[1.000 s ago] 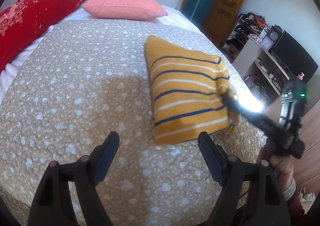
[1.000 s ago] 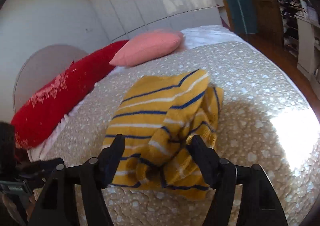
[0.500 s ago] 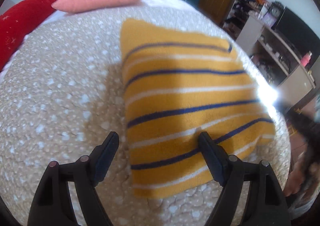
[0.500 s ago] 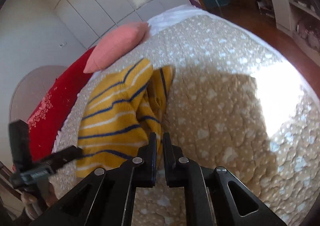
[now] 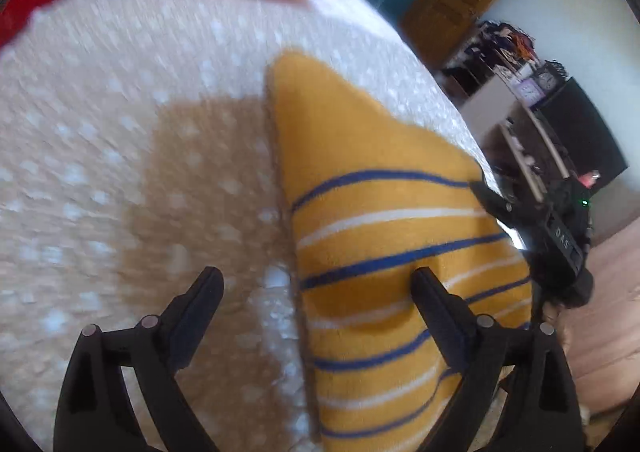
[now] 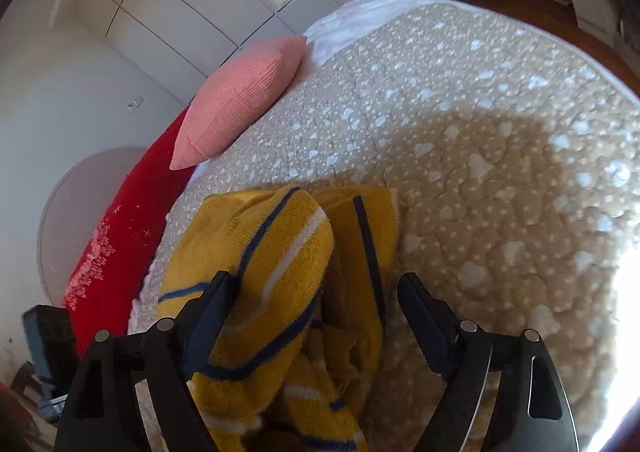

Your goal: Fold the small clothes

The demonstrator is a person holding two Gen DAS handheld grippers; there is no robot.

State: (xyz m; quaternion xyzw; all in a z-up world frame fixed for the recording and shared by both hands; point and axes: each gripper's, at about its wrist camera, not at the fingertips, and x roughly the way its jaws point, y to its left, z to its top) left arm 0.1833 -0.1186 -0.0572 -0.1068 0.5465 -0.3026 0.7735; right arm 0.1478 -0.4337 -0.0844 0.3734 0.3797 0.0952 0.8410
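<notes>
The striped garment (image 5: pixel 384 236) was partly folded on the bed (image 5: pixel 120 171), its right edge bunched; both tools, left tool (image 5: pixel 316 292) and right tool (image 6: pixel 316 296), were spread, nothing pinched.

Left gripper (image 5: pixel 316 288): matte black plastic, dark navy finger pads (image 5: pixel 208 288), silver screw heads along the linkage. Right gripper (image 6: pixel 316 294): same build. At right of left view, its body shows green LED, white lettering.
</notes>
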